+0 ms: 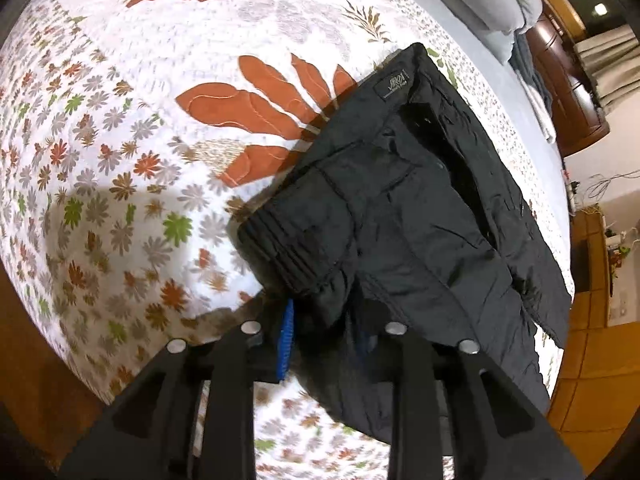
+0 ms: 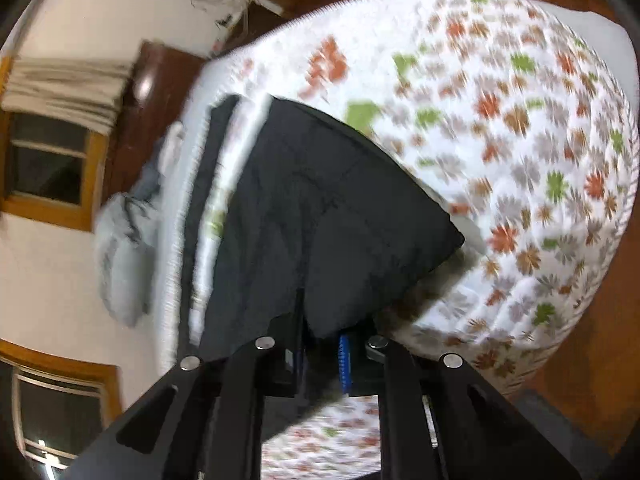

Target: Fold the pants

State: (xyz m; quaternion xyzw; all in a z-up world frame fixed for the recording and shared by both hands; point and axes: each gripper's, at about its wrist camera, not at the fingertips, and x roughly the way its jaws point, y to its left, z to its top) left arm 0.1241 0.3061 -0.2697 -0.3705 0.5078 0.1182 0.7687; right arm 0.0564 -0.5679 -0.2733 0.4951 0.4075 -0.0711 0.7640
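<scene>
A pair of black pants point(image 1: 400, 208) hangs in the air above the bed point(image 1: 168, 92), which is covered with a white quilt printed with small grey, orange and green flowers and large rust-coloured leaves. In the left wrist view the pants spread out from the left gripper point(image 1: 320, 332), whose jaws are pinching the dark cloth near the gathered, ribbed edge; a blue ridged pad point(image 1: 287, 340) shows on the inner face of one finger, pressed against the fabric. A woven label point(image 1: 393, 89) sits on the waistband at the end of the pants farthest from that gripper, and the open fly runs below it. The pants cast a shadow on the quilt beside the big rust leaf. In the right wrist view, which is blurred, the right gripper point(image 2: 320, 344) has its jaws closed on another part of the pants point(image 2: 320, 208), the cloth fanning away from the jaws in a broad dark sheet with one corner pointing out over the flowered quilt point(image 2: 520, 120). A blue pad point(image 2: 345, 364) shows against the cloth there too. Beyond the far edge of the bed from the pants lie grey pillows point(image 2: 120, 248), with a wood-framed window point(image 2: 48, 160) in the white wall behind them.
</scene>
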